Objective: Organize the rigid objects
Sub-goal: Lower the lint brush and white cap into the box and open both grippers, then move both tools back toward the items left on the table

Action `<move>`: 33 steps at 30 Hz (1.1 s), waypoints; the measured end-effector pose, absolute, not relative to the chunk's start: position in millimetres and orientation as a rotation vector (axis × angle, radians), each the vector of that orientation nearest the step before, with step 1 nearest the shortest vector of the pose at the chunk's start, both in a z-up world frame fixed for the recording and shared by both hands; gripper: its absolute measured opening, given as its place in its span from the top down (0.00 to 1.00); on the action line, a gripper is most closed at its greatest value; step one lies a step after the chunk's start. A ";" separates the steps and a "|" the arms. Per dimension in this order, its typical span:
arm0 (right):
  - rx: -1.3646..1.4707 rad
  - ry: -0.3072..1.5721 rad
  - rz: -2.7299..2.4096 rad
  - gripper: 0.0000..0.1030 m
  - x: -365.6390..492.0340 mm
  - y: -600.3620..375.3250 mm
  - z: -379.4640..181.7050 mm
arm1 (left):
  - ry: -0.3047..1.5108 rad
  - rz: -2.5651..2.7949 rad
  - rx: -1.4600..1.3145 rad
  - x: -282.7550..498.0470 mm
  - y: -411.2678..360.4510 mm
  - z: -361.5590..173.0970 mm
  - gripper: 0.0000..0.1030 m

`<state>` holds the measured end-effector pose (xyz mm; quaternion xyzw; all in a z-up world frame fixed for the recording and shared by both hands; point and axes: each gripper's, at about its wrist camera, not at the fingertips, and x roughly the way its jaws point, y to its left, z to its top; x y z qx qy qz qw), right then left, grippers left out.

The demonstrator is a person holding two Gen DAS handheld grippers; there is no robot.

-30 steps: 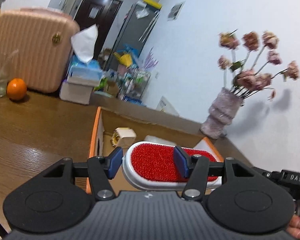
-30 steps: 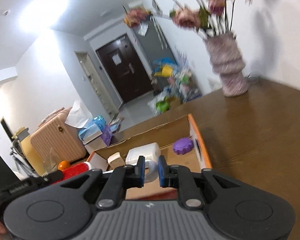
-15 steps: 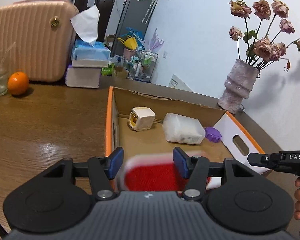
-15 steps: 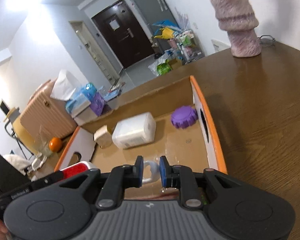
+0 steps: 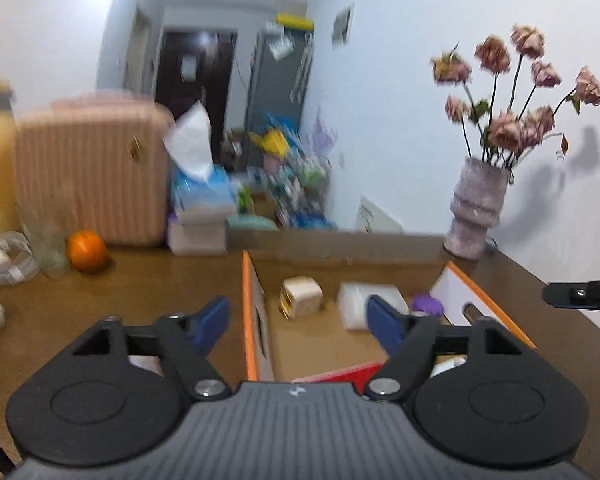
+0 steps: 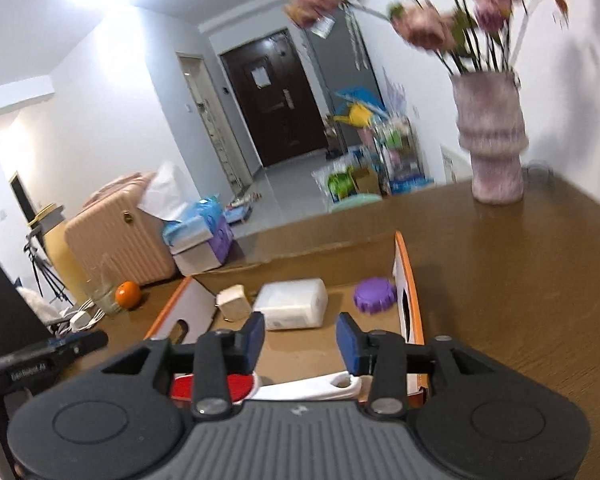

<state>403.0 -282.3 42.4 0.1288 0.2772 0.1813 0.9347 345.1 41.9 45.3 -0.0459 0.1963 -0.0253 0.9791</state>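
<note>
- Left gripper (image 5: pixel 298 322): jaws just opened wide, nothing btwn the blue pads; hovers over near-left corner of cardboard box (image 5: pixel 249 304).
- Right gripper (image 6: pixel 300 338): jaws just opened partway, pads clear of anything; above box's near end.
- Lint brush (image 6: pixel 300 390), red pad w/ white handle: lies in box at near end, mostly hidden under gripper bodies; in left view only a red sliver shows.
- Box's far end: beige charger (image 5: pixel 301 296), white plastic container (image 6: pixel 292 308), purple cap (image 6: pixel 374 294), the cap partly cut off by a finger in left view.
- Both views motion-blurred; vase of dried roses (image 5: pixel 476 208) smeared.
- Orange (image 5: pixel 87 245) on wooden table (image 5: pixel 100 296) by pink suitcase (image 5: pixel 88 168).
</note>
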 end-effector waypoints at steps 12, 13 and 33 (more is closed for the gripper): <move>-0.008 0.298 0.349 0.12 303.1 -241.5 70.2 | 0.121 0.012 0.026 245.1 12.8 67.5 0.00; -0.020 0.266 0.339 0.12 294.4 -239.3 69.3 | 0.107 0.007 0.021 236.4 12.7 68.4 0.00; -0.117 0.080 0.298 0.10 200.3 -222.5 45.6 | 0.090 -0.019 -0.005 145.8 9.4 55.1 0.00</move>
